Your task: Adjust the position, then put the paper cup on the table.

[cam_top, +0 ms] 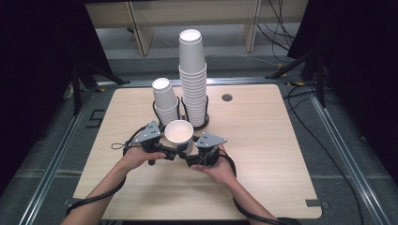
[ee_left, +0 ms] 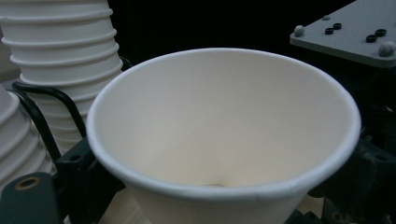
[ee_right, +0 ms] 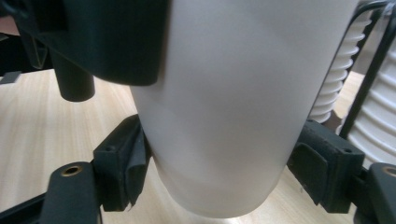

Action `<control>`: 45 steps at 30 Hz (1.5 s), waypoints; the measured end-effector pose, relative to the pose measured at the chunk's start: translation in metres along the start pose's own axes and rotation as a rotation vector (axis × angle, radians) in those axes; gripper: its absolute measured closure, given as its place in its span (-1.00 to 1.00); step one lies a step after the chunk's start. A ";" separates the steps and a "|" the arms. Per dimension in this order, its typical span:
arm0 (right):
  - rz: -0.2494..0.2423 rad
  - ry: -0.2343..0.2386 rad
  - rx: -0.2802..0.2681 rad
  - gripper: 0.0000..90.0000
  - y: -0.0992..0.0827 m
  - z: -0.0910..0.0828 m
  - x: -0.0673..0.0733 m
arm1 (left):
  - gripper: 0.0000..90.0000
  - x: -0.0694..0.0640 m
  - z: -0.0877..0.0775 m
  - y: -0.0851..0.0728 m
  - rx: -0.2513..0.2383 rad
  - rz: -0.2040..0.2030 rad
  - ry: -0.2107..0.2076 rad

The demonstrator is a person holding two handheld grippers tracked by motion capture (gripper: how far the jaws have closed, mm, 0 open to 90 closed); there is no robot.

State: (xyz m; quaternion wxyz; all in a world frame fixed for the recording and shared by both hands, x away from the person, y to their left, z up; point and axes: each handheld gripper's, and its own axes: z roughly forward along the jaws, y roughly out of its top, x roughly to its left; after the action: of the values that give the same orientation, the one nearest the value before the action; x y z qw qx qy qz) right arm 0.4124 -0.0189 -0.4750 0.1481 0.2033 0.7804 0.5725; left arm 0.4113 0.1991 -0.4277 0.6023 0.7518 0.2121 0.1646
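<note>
A white paper cup [cam_top: 178,133] stands upright, mouth up, between both grippers near the middle of the wooden table [cam_top: 267,159]. My left gripper [cam_top: 168,151] comes in from the left; in the left gripper view its jaws sit against the outside of the cup [ee_left: 224,126] just below the rim. My right gripper [cam_top: 190,153] comes in from the right, and its pads [ee_right: 128,158] lie on both sides of the cup's lower wall [ee_right: 224,107]. The cup's base hangs just above the tabletop. The left gripper's black body [ee_right: 116,42] shows at the cup's upper part.
Right behind the held cup, a tall stack of paper cups [cam_top: 193,79] and a shorter stack [cam_top: 165,101] stand in black wire holders [cam_top: 205,123]. A round hole [cam_top: 227,97] lies in the table at the back right. Cables trail over the floor around the table.
</note>
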 end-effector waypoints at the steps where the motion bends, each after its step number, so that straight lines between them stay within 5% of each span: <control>1: 0.000 0.007 0.011 -0.46 0.001 -0.001 0.000 | -0.75 0.000 0.000 0.000 -0.011 0.005 -0.004; 5: 0.004 0.007 0.025 -0.67 0.002 0.000 -0.001 | -0.71 -0.001 -0.007 0.003 -0.007 0.027 0.017; 14: -0.006 -0.016 0.029 -0.66 -0.001 -0.019 -0.002 | -0.69 0.001 -0.035 0.002 -0.018 0.062 0.111; 22: 0.062 -0.091 -0.034 -0.66 -0.011 -0.053 -0.017 | -0.68 0.002 -0.076 -0.015 -0.016 0.049 0.254; 33: 0.148 -0.200 -0.029 -0.66 -0.022 -0.090 -0.033 | -0.68 -0.008 -0.121 -0.043 -0.002 0.029 0.434; 38: 0.125 -0.215 -0.044 -0.66 -0.024 -0.092 -0.034 | -0.68 -0.008 -0.128 -0.051 0.005 0.014 0.468; 45: 0.157 -0.220 -0.043 -0.66 -0.025 -0.094 -0.036 | -0.68 -0.007 -0.134 -0.059 -0.010 -0.006 0.518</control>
State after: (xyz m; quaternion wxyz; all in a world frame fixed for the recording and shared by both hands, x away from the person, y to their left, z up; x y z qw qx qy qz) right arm 0.3965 -0.1209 -0.4706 0.1920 0.3222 0.7287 0.5730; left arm 0.3310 0.3184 -0.4555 0.5323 0.6808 0.3607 0.3508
